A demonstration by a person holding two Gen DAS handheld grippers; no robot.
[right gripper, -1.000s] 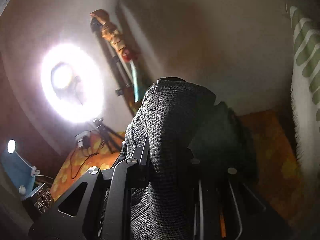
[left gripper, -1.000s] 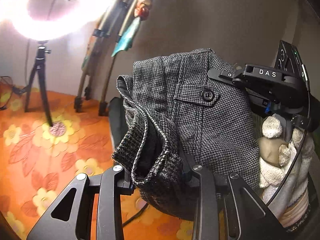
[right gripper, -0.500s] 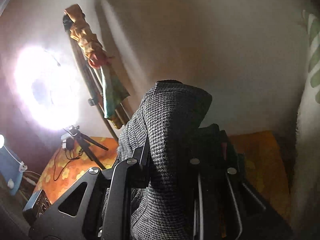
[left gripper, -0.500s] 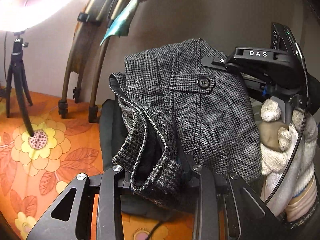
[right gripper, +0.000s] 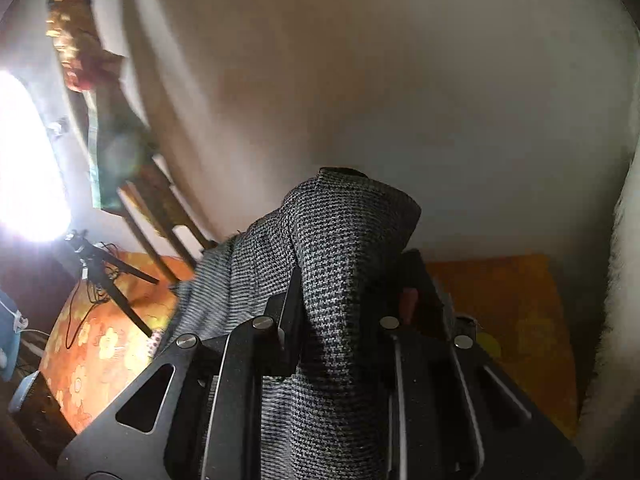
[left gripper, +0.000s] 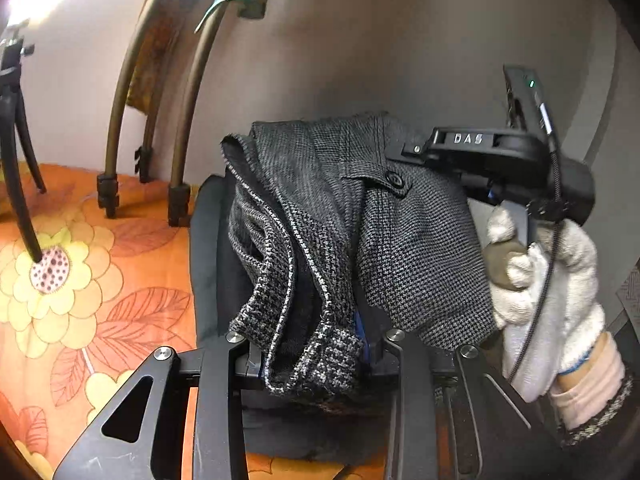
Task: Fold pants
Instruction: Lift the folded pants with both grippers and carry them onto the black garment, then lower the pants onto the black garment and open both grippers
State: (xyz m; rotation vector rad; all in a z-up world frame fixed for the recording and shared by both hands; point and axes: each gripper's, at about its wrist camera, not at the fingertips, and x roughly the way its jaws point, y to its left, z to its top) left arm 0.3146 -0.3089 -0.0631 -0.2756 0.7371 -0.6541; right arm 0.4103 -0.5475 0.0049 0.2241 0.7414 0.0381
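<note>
Grey houndstooth pants (left gripper: 416,248) bunched, buttoned pocket showing

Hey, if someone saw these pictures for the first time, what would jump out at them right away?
First, the grey houndstooth woven pants, bunched mid-frame and clamped by both the left gripper and the right gripper. Next, the orange flower-printed cloth underneath, at left. Then the white knit-gloved hand at right, holding the other tool.

You've got grey-and-black houndstooth pants (left gripper: 400,248) with a black button (left gripper: 396,179), over an orange cloth (left gripper: 120,264) printed with yellow flowers, and your glove (left gripper: 560,280) is off-white.
</note>
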